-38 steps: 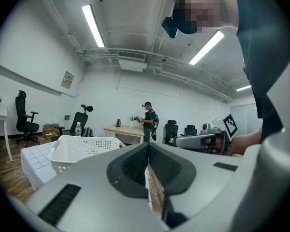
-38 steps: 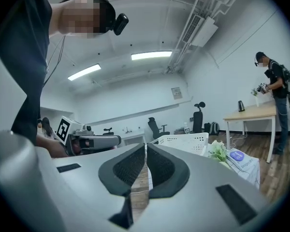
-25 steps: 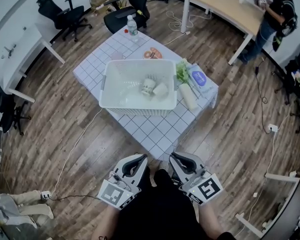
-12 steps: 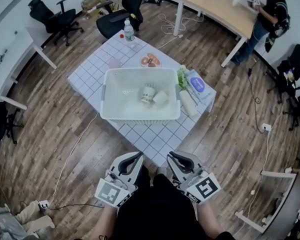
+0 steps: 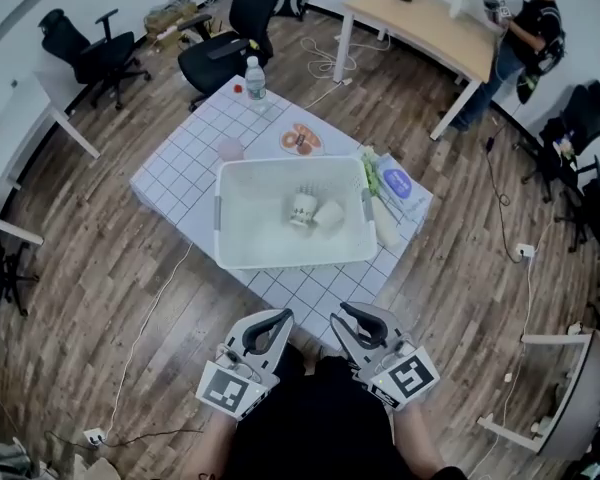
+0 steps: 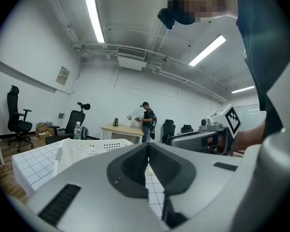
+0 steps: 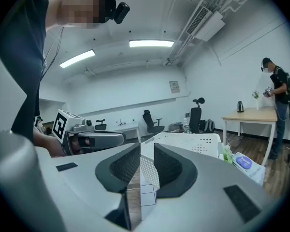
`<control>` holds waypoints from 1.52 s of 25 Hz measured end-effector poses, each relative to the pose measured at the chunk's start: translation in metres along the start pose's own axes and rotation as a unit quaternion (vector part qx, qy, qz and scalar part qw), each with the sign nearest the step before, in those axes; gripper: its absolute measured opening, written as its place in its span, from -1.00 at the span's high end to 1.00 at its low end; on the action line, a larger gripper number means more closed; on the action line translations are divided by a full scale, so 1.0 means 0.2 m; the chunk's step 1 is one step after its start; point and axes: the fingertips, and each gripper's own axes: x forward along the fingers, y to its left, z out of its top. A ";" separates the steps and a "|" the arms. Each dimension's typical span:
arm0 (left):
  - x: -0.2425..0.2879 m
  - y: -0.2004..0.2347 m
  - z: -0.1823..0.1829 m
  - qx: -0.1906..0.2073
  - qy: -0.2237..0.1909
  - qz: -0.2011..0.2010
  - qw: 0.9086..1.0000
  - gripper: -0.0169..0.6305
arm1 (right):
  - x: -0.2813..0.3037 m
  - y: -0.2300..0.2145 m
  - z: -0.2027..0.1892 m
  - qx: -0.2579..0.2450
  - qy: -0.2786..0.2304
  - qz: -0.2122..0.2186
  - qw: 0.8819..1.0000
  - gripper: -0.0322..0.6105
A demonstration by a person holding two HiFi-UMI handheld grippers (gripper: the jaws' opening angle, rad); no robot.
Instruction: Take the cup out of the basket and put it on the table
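Two grippers, and neither is anywhere near the job yet: both hang low by the person's body, well apart from the checked tabletop [image 5: 180,173]. The cup [image 5: 302,208] sits around the middle of the white plastic basket [image 5: 260,218], just beside a pale lump [image 5: 329,214] that I can't identify. From this high up I also can't tell whether the cup stands upright or lies tipped. My guess is that it's small, light and stiff, probably smooth enough to slip if pinched lazily. If it's ceramic, it won't forgive a drop. I'd come straight down over the basket wall and clamp across the rim, one jaw inside and one outside. If it's on its side, I'd squeeze across the body instead, staying clear of that neighbour. The left gripper [image 5: 283,317] has its jaws pressed fully together with nothing between them. The right gripper [image 5: 342,316] has its jaws just starting to part, and so far there's only a narrow slit. Nothing's caught in there either; you only see the far-off basket through the gap. It'll need to spread a good deal wider before it fits over a cup.
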 end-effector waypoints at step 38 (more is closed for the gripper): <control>0.22 0.26 -0.06 -0.018 0.032 -0.021 0.999 0.92 | 0.47 -0.31 -0.05 -0.022 0.052 0.006 0.998 0.44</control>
